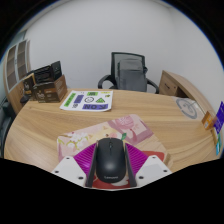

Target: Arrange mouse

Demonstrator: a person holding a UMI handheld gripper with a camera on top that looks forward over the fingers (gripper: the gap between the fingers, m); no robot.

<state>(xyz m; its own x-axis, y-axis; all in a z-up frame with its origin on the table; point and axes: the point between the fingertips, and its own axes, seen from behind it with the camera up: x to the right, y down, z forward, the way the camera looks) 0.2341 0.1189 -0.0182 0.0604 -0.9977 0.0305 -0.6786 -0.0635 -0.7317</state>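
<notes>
A black computer mouse [110,161] sits between my gripper's [110,172] two fingers, its rounded back towards the camera. The magenta pads [82,163] press against its left and right sides, so the fingers are shut on it. The mouse is held just above the near edge of a wooden table [60,125]. Its underside is hidden.
Just beyond the mouse lies a pink patterned box [128,127] on a light mat. Further back lie a white-and-green flat box [87,100], dark boxes [42,85] at the far left, a round object [187,105] at the right, and a black office chair [133,70] behind the table.
</notes>
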